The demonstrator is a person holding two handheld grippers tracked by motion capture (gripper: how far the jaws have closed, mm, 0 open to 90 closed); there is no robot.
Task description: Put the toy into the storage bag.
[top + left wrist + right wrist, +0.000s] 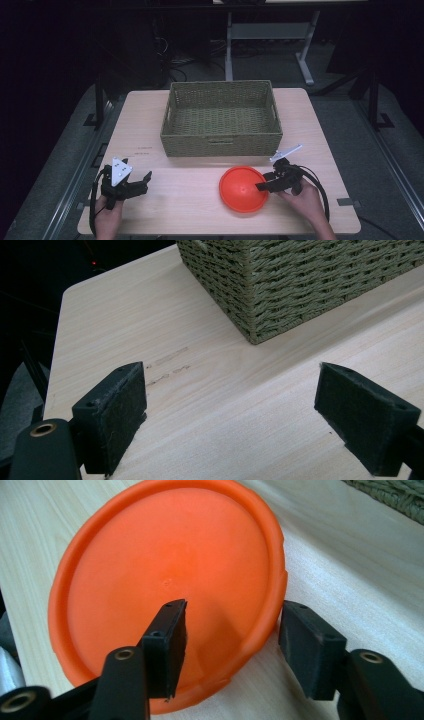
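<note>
My right gripper (263, 186) sits at the right edge of the plate (243, 188), near the front of the counter (200, 220). In the right gripper view the plate (170, 575) is a round, smooth orange plastic disc with a raised rim and a faint moulding mark at its centre. It lies flat on the counter, just in front of the basket (221, 119) and apart from it. My right gripper (232, 635) straddles the rim: one jaw stands over the plate's inner face, the other outside the rim over bare wood. The jaws are apart, with a visible gap between each pad and the rim, so nothing is clamped.

My left gripper (142, 181) rests at the front left of the counter, well apart from the plate. In the left gripper view its jaws stand wide apart over bare wood, with nothing between them (232, 415). The pads are flat, black and rectangular, with a matte, slightly fuzzy face.

The basket is rectangular, woven from olive-green cord in a tight, ribbed pattern, with a handle slot in each short side. One of its corners (260, 295) appears in the left gripper view. The counter is pale wood with fine straight grain and rounded corners.
</note>
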